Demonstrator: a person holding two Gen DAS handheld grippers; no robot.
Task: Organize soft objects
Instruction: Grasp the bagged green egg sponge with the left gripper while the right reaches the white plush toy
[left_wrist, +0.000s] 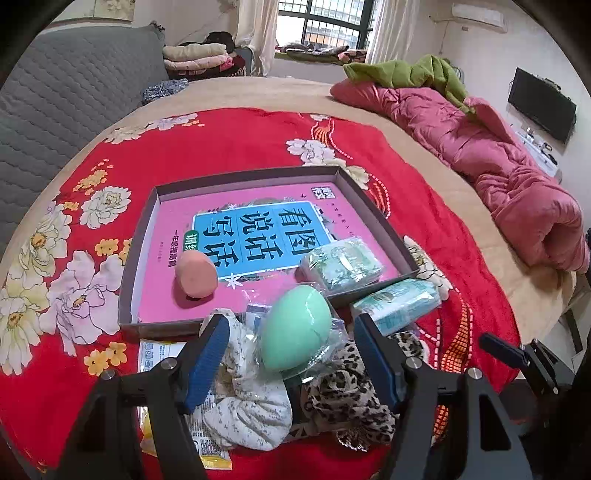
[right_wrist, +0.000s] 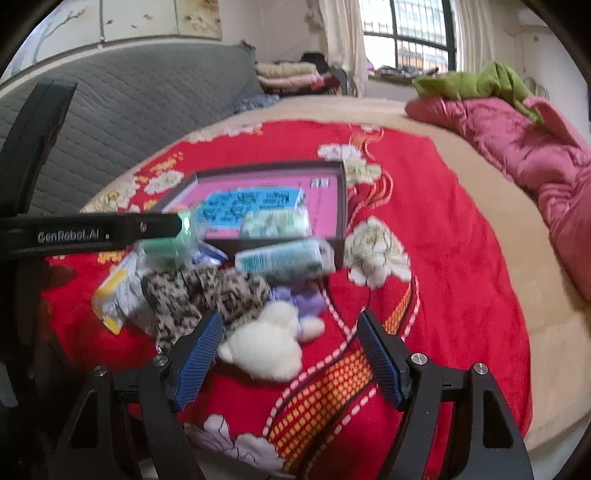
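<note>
I see the shallow box (left_wrist: 373, 199) on the red floral blanket (left_wrist: 229, 140), long axis running left-right, pink sponge egg (left_wrist: 195, 275) and a tissue pack (left_wrist: 341, 264) inside. Green sponge egg (left_wrist: 295, 326) sits just outside the near rim, tilted, narrow end up-right. Left gripper (left_wrist: 291, 360) spread wide around it, not pinching. Right gripper (right_wrist: 290, 356) spread too, white plush (right_wrist: 267, 341) between the fingers.

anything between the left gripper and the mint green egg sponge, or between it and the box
Nothing visible blocks the open left gripper: the mint green egg-shaped sponge lies between its fingers, on crinkly clear wrap. Toward the shallow cardboard box only the low near wall stands in the way, so it needs lifting over.
</note>
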